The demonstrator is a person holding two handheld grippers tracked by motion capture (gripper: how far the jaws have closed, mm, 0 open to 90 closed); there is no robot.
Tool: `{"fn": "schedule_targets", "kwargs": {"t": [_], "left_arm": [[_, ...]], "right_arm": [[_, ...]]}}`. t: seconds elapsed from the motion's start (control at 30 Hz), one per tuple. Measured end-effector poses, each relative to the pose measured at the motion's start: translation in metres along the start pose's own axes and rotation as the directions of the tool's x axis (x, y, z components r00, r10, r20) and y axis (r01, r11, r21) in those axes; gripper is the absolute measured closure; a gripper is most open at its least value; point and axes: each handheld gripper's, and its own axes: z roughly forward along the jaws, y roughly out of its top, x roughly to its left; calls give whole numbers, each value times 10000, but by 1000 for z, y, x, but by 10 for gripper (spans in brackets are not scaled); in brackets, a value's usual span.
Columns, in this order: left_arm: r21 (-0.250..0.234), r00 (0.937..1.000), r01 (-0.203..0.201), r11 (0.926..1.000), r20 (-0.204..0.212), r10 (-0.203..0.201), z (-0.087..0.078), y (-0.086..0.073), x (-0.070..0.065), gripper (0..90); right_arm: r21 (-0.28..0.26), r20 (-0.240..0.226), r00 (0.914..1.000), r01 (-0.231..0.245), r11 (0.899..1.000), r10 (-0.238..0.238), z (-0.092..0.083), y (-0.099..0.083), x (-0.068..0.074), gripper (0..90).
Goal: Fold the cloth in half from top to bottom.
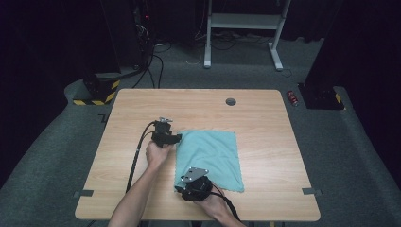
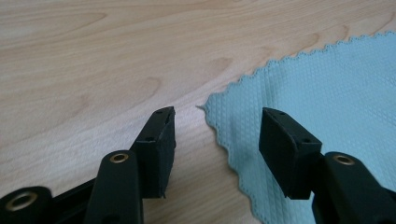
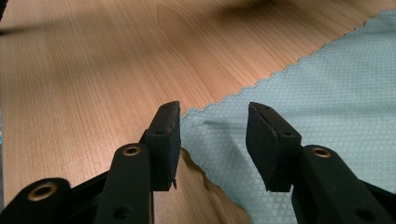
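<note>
High view shows a light teal cloth (image 1: pixel 208 158) lying flat near the middle of the wooden worktop (image 1: pixel 127 113), with a person's two hands working along its left edge. Left tongs (image 1: pixel 176 138) sit at the far left corner, and right tongs (image 1: pixel 183 185) at the near left corner. Left gripper view puts that scalloped corner (image 2: pixel 210 109) of the cloth just ahead of the gap, both black pads apart and pressing on nothing, one over bare wood and one over fabric. Right gripper view tells the same story: the tongs (image 3: pixel 212 140) stand released, straddling the near corner (image 3: pixel 187 116), which looks a touch wrinkled. My guess is both corners are about to be pinched for a fold. To do it well, each hand should sink until the lower pad slides under the hem, close firmly on a single layer well inside the scalloped edge, then lift both corners together and evenly so the cloth doesn't skew
</note>
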Motion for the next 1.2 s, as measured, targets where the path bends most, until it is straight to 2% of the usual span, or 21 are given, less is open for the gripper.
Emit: {"fn": "schedule_targets", "kwargs": {"t": [0.03, 0.17, 0.27, 0.37, 0.53, 0.67, 0.83, 0.9, 1.07, 1.2], "left_arm": [[-117, 10000, 4, 9999, -43, -4, 1, 1, -2, 472], [183, 9994, -247, 9995, -224, 251, 6, 5, -6, 508], [396, 9966, -707, 9967, -394, 722, 8, 9, -11, 551], [348, 9965, -695, 9970, -437, 710, 9, 9, -12, 628], [437, 9973, -627, 9971, -359, 642, 8, 10, -7, 799], [436, 9993, -360, 9984, -15, 361, 8, 10, -3, 887], [595, 9990, -438, 9973, 105, 433, 8, 14, -2, 900], [445, 9988, -461, 9979, 194, 453, 6, 16, -3, 900], [181, 9972, -650, 9977, 387, 642, -3, 23, -5, 900], [19, 9968, -546, 9985, 583, 544, -7, 25, -5, 900]], "right_arm": [[-5, 16, 10000, 26, 10000, -26, 0, 0, 0, 553], [54, -7, 10000, 79, 10000, -79, 3, 1, 2, 553], [163, -42, 9999, 111, 9998, -111, 5, 1, 3, 553], [420, -21, 9995, 321, 9986, -321, 9, 0, 5, 562], [509, 124, 9980, 607, 9969, -614, 9, 2, 8, 723], [654, 339, 9953, 880, 9940, -903, 9, 4, 10, 841], [797, 649, 9905, 1158, 9901, -1211, 9, 5, 14, 896], [705, 451, 9937, 993, 9926, -1026, 8, 5, 13, 899], [368, 456, 9948, 898, 9953, -915, 2, 6, 14, 900], [188, 399, 9957, 829, 9964, -836, -3, 7, 12, 900]]}}
